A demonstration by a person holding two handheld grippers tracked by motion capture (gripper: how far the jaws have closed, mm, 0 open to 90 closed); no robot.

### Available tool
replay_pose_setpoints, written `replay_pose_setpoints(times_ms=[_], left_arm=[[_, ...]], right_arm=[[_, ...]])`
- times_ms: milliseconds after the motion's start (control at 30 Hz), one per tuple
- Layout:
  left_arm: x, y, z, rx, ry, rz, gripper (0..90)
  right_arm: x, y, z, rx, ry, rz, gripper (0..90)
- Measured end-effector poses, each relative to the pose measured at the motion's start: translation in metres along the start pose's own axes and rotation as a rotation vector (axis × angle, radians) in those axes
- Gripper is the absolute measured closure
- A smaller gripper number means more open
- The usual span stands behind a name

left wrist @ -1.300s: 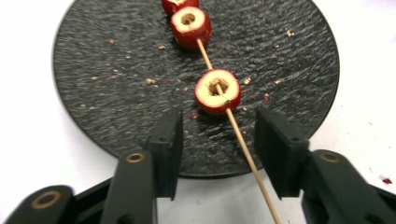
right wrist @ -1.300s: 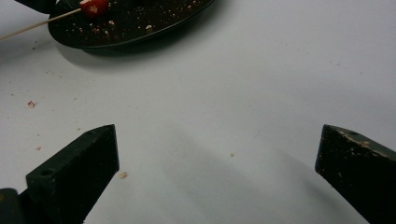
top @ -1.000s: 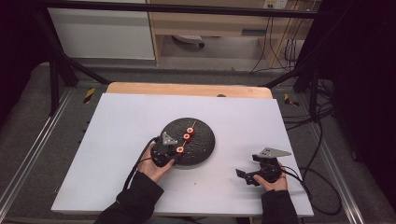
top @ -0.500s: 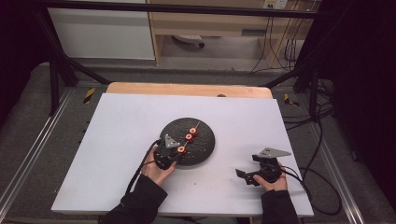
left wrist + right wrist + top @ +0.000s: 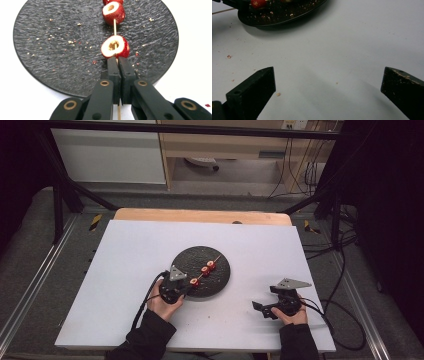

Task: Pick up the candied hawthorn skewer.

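A wooden skewer (image 5: 205, 268) with three red, white-centred fruit pieces lies on a round black plate (image 5: 190, 260) in the middle of the white table. In the left gripper view the nearest piece (image 5: 115, 47) sits just beyond my left gripper (image 5: 117, 60), whose jaws have just been closing and now pinch the bare stick at the plate's (image 5: 55, 45) near rim. In the high view that left gripper (image 5: 186, 287) is at the plate's lower left edge. My right gripper (image 5: 260, 309) rests on the table to the right, open with nothing between its jaws (image 5: 328, 75).
Crumbs are scattered over the plate (image 5: 282, 17) and on the white tabletop (image 5: 130, 255) near it. Cables trail from both grippers toward the front edge. A wooden strip (image 5: 200, 215) borders the table's far side.
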State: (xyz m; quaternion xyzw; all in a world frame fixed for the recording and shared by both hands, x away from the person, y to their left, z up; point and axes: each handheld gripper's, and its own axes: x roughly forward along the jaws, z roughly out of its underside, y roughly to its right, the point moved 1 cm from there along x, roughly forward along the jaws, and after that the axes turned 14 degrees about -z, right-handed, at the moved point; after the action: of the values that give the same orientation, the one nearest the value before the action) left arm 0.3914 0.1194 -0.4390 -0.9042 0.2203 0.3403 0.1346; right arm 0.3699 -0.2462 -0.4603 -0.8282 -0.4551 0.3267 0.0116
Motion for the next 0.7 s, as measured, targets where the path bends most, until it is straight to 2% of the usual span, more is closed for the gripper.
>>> replay_pose_setpoints(times_ms=[467, 700], left_arm=[[-0.035, -0.014, 0.011, -0.002, 0.116, 0.057, 88.3], [-0.048, -0.022, 0.026, 0.0, 0.139, 0.076, 88.3]], right_arm=[[0.0, -0.002, -0.001, 0.022, 0.024, -0.017, 0.6], [0.001, -0.002, -0.001, 0.029, 0.034, -0.024, 0.5]])
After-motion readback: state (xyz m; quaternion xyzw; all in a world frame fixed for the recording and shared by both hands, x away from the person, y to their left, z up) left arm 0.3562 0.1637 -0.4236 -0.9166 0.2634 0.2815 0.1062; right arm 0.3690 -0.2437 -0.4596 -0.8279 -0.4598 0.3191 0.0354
